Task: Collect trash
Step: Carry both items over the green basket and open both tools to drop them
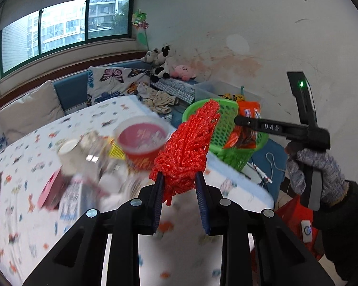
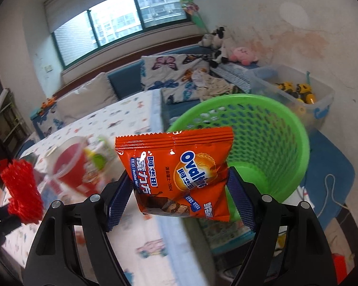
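crowding the table (image 1: 23, 214) — cups (image 1: 70, 155), wrappers (image 1: 115, 151)

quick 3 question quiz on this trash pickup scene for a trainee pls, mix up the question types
1. True or false: the left gripper is empty.
2. The right gripper grips: A) a paper cup B) an orange Ovaltine packet C) a toy truck
3. Fill in: the packet hangs in front of the green ____.

Key
1. False; it clamps a red foam fruit net.
2. B
3. mesh basket
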Tool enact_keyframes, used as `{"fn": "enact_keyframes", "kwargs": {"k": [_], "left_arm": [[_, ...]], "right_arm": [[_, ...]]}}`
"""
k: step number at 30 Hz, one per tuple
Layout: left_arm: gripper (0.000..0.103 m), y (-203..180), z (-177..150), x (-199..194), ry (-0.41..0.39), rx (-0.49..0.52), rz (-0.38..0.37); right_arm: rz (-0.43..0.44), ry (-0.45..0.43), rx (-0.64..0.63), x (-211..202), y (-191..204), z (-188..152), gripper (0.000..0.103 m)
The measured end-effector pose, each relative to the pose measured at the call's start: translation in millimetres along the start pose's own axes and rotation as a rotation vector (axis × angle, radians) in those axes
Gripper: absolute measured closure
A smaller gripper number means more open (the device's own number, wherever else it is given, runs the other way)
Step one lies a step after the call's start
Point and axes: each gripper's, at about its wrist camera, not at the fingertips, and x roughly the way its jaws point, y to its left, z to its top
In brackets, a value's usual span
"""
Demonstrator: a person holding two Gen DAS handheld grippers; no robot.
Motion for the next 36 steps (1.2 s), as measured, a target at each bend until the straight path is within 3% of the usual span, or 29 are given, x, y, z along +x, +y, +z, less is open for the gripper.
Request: {"fn": "enact_keyframes", "kwargs": {"k": [5, 15, 32, 36], "left_arm": [[0.077, -9.3, 32.8, 32.9, 0.002, -0.001, -0.021], [0.077, -39.8, 78.6, 93.6, 0.039, 0.005, -0.084], [0.077, -73.4, 91.5, 186.2, 0.182, 0.023, -0.117], [0.070, -78.4, 88.5, 194.1, 0.195, 0.022, -0.125]], "right_arm": [[-0.044, 0.016, 0.011, 19.6, -22.3, 9.3, 0.024], [-0.086, 0.042, 0.039, 41.0, -55.0, 11.3, 0.013], [-0.088, -0.012, 0.087, 2.9, -80.6, 0.7, 0.011], [-0.089, -0.023, 0.088, -4.0, -83.2, 0.7, 0.011]]}}
